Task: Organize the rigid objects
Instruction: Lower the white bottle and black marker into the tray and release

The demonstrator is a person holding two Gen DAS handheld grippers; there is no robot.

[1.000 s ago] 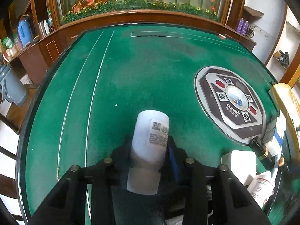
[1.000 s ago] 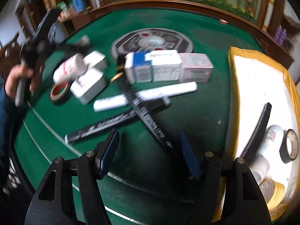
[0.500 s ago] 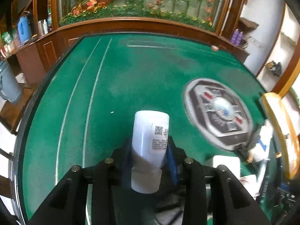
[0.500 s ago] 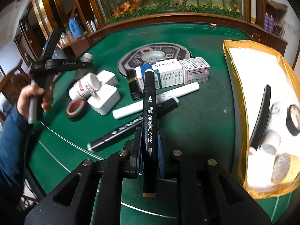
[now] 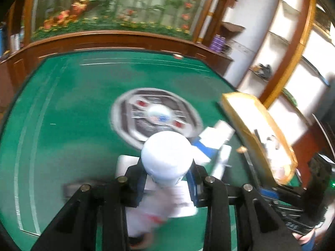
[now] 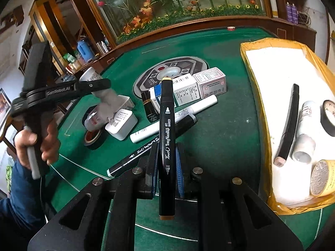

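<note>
**Marker gripped, tray off to the right**

The right gripper [image 6: 166,159] is clamped on a black art marker [image 6: 166,138], long axis pointing away. The yellow-rimmed tray [image 6: 249,67] lies right, nearer this hand. The left gripper [image 5: 167,177] grips a white bottle [image 5: 167,156].

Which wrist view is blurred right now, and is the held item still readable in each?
Left wrist: smeared throughout, white bottle in the left gripper unreadable. Right wrist: sharp, print legible on the black marker in the right gripper; fisheye bends the table edge.
</note>
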